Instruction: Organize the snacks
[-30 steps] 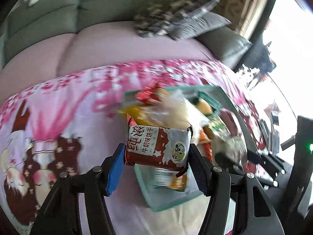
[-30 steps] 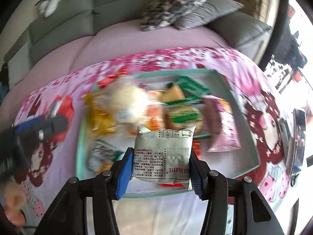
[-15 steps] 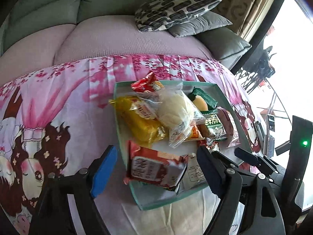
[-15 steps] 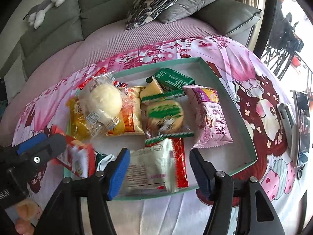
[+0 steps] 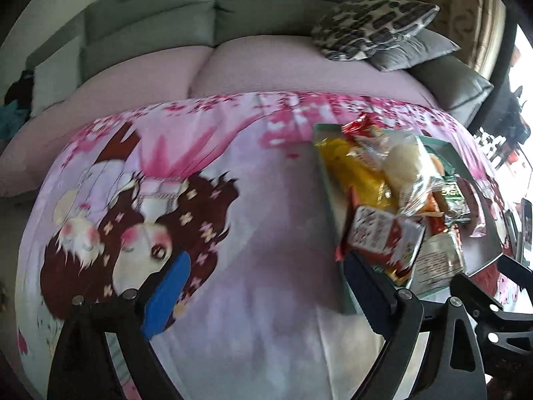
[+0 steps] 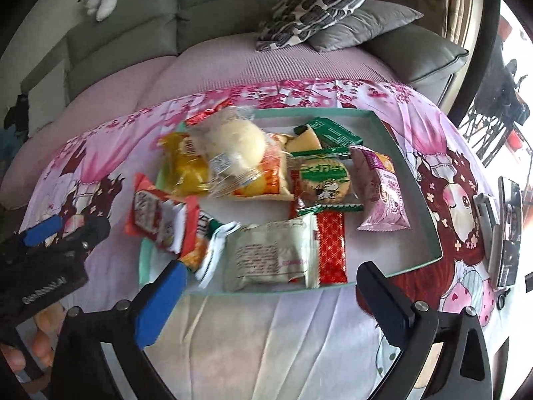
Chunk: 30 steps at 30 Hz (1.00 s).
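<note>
Teal tray [image 6: 418, 180], piled; red-and-white packet [image 6: 160, 220] overhanging its left rim, liable to slide onto the bedspread [image 6: 266, 340]; both hand-held grippers, left [image 5: 266, 296] and right [image 6: 266, 295], opening wide, empty.

Open cloth [image 6: 266, 340] near the teal tray [image 6: 429, 220], free for passage. Bare tray floor [image 6: 386, 250] at near right. Snack packets [image 6: 240, 153] crowding left and centre. Phone [image 6: 509, 230] blocking far right.
</note>
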Tool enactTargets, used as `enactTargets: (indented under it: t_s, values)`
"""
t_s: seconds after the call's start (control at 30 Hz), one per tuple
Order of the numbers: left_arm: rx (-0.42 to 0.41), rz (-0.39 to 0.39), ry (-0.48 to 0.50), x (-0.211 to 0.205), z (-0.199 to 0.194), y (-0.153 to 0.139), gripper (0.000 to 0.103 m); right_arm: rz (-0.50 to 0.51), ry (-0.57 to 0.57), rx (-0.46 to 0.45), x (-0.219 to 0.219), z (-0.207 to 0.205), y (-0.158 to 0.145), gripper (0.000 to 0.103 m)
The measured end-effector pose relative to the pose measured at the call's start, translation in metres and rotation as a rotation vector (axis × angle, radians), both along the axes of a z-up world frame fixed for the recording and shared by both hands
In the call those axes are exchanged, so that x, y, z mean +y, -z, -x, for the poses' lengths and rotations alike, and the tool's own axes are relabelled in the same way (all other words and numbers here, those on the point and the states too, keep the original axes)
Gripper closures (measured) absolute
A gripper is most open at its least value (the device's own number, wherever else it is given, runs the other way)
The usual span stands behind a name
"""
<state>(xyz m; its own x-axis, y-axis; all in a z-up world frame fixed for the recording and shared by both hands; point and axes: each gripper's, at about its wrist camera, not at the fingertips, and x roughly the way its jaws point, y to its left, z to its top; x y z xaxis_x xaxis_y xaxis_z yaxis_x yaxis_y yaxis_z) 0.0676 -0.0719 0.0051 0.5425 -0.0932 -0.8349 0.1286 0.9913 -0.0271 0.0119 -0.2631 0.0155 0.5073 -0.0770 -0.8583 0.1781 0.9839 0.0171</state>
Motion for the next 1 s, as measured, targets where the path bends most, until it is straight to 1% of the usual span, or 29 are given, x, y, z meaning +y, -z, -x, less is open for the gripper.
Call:
enactTargets:
  t_s: [0.07,0.1,0.17,0.27,0.37,0.53,0.6,0.63,0.67,0.8,1.0]
  values:
    - [0.007,-0.023,-0.027,0.003,0.006,0.003,0.010,-0.002,0.001,-0.006,0.003,0.004,0.000,0.000]
    - [-0.003,-0.043,-0.036,0.004,0.010,0.004,0.010,0.000,0.003,-0.011,0.005,0.007,0.000,0.000]
    - [-0.008,-0.077,-0.040,0.005,0.018,0.007,0.010,0.003,0.005,-0.018,0.008,0.012,0.000,0.000]
    - [0.013,-0.101,-0.037,0.006,0.029,0.014,0.010,-0.003,0.019,-0.030,0.007,0.019,0.003,0.000]
    - [0.022,-0.143,-0.048,0.007,0.039,0.020,0.010,0.011,0.029,-0.048,0.008,0.025,0.008,0.000]
    - [0.010,-0.214,-0.055,0.005,0.052,0.028,0.010,0.035,0.031,-0.053,0.012,0.037,0.017,0.000]
    - [-0.013,-0.243,-0.053,0.001,0.055,0.026,0.010,0.053,0.040,-0.050,0.013,0.042,0.023,0.000]
    - [-0.028,-0.252,-0.052,0.000,0.057,0.025,0.010,0.056,0.041,-0.033,0.013,0.044,0.027,0.000]
    - [-0.036,-0.255,-0.049,-0.001,0.059,0.023,0.010,0.047,0.042,-0.022,0.011,0.043,0.029,0.000]
    - [-0.060,-0.260,-0.053,0.000,0.065,0.019,0.010,0.033,0.066,-0.059,0.005,0.050,0.023,0.000]
    - [-0.049,-0.264,-0.083,0.006,0.063,0.021,0.010,0.056,0.050,-0.077,0.010,0.053,0.018,0.000]
